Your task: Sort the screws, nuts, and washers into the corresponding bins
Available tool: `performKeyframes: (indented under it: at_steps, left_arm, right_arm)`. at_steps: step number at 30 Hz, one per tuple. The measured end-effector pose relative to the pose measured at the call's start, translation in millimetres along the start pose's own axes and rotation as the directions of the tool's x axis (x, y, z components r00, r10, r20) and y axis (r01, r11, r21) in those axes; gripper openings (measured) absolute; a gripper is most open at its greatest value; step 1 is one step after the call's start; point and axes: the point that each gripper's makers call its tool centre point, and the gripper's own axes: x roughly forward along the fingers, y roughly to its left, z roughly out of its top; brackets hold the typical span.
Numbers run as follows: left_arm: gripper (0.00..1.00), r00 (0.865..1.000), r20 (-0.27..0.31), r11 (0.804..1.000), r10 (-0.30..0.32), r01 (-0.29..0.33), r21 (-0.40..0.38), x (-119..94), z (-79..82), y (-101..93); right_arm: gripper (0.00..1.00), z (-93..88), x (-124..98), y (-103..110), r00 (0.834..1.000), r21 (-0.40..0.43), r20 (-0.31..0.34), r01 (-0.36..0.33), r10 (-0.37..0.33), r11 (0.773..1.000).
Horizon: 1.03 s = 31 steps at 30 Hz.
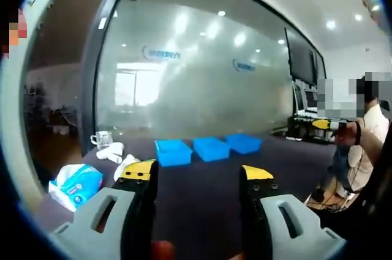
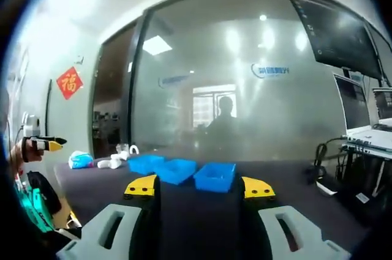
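Three blue bins stand in a row at the far side of a dark table (image 1: 202,199): left bin (image 1: 173,152), middle bin (image 1: 211,148), right bin (image 1: 244,143). In the right gripper view the same bins appear as left bin (image 2: 145,163), middle bin (image 2: 177,170) and right bin (image 2: 215,176). My left gripper (image 1: 197,173) is open above the table, short of the bins, nothing between its yellow-tipped jaws. My right gripper (image 2: 199,187) is open too, with the bins just beyond its tips. Screws, nuts and washers are too small to make out.
A tissue pack (image 1: 76,185), white rolled items (image 1: 111,152) and a glass mug (image 1: 101,139) sit at the table's left end. A frosted glass wall (image 1: 196,76) rises behind the bins. A seated person (image 1: 361,144) holds another gripper at right; monitors (image 2: 343,30) hang there.
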Motion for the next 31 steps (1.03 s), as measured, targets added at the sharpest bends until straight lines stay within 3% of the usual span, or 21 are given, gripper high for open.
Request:
performKeyframes:
  at_steps: [31]
  left_arm:
    - [0.51,1.0,0.011,1.0,0.006,-0.006,-0.008,-2.8,0.2,-1.0]
  right_arm:
    - [0.47,3.0,-1.6,-1.8,1.0,0.0,0.007,0.013,-0.013,1.0]
